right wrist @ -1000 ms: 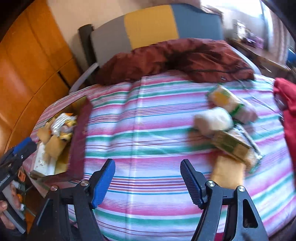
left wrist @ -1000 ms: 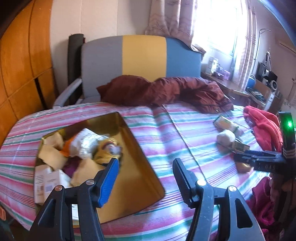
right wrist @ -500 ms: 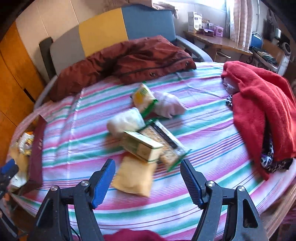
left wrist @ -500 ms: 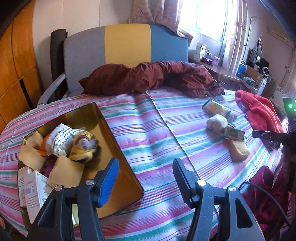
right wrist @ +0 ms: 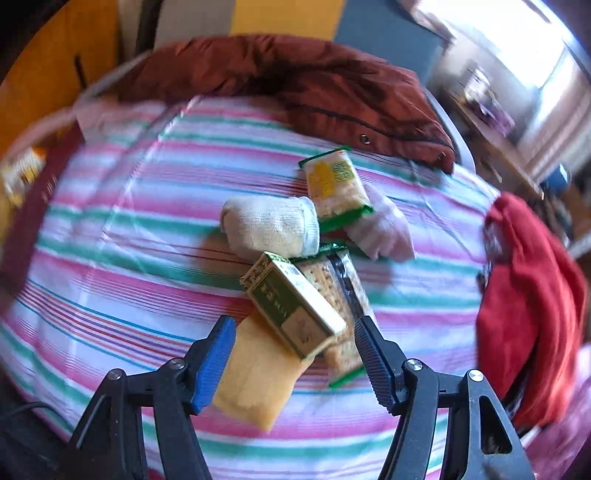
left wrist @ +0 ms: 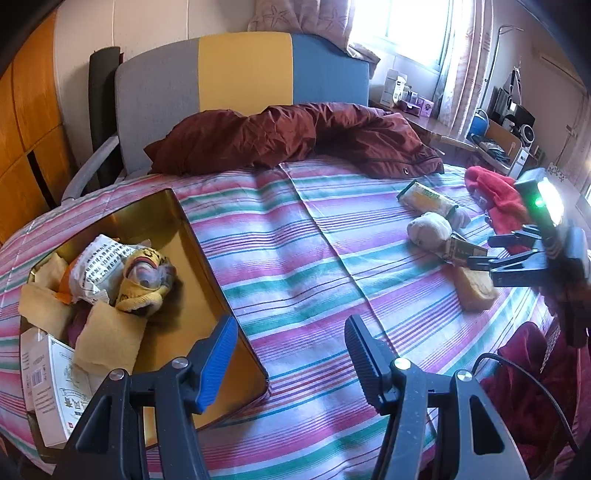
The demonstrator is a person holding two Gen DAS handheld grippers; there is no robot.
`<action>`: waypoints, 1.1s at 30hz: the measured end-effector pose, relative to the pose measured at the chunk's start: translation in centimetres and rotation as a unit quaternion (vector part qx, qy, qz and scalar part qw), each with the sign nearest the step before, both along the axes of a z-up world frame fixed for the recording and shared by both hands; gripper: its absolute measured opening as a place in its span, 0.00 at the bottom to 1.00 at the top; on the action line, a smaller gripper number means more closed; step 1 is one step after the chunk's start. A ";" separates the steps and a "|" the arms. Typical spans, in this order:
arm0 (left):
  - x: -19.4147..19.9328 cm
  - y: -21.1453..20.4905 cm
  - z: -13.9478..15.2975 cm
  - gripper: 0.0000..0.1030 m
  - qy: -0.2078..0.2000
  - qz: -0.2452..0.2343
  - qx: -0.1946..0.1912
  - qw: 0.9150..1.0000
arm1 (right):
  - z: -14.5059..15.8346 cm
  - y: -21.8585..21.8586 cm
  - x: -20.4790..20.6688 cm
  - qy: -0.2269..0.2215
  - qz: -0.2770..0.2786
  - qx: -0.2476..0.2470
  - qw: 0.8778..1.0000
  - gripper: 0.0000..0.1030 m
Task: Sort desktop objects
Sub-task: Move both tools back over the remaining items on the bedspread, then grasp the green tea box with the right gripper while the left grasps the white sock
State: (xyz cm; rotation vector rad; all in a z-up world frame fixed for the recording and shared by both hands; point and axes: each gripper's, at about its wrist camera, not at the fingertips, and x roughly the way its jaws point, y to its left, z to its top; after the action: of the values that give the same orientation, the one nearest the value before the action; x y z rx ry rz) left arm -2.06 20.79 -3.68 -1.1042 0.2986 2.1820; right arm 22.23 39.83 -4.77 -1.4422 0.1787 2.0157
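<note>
Striped cloth (left wrist: 295, 258); gold tray (left wrist: 207, 258) left-view only; left jaws apart, right jaws closing, both empty.

Bright daylight from the blown-out window (left wrist: 402, 22) upper right. Soft shadows beside items on the cloth (left wrist: 295, 251). Sharp in left view; motion-blurred toward edges in right view. Heavy fisheye bending, dark corners.
</note>
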 end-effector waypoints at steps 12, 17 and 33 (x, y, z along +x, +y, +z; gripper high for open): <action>-1.3 3.4 -0.8 0.60 -0.019 -0.027 -0.008 0.999 | -0.1 2.6 0.8 0.051 -0.008 -0.041 0.998 0.35; -1.0 7.8 -1.3 0.60 -0.020 -0.076 -0.013 0.997 | 0.3 5.0 4.5 0.162 -0.075 -0.097 0.979 0.34; -1.0 23.3 -3.5 0.60 -0.014 -0.222 -0.030 0.974 | 0.8 6.4 5.7 0.192 -0.110 -0.073 0.972 0.34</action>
State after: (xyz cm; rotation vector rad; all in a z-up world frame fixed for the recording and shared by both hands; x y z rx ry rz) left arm -3.09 44.05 -7.17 -0.9879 0.5453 1.7685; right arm 27.93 46.23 -3.97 -1.0457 0.6360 2.1071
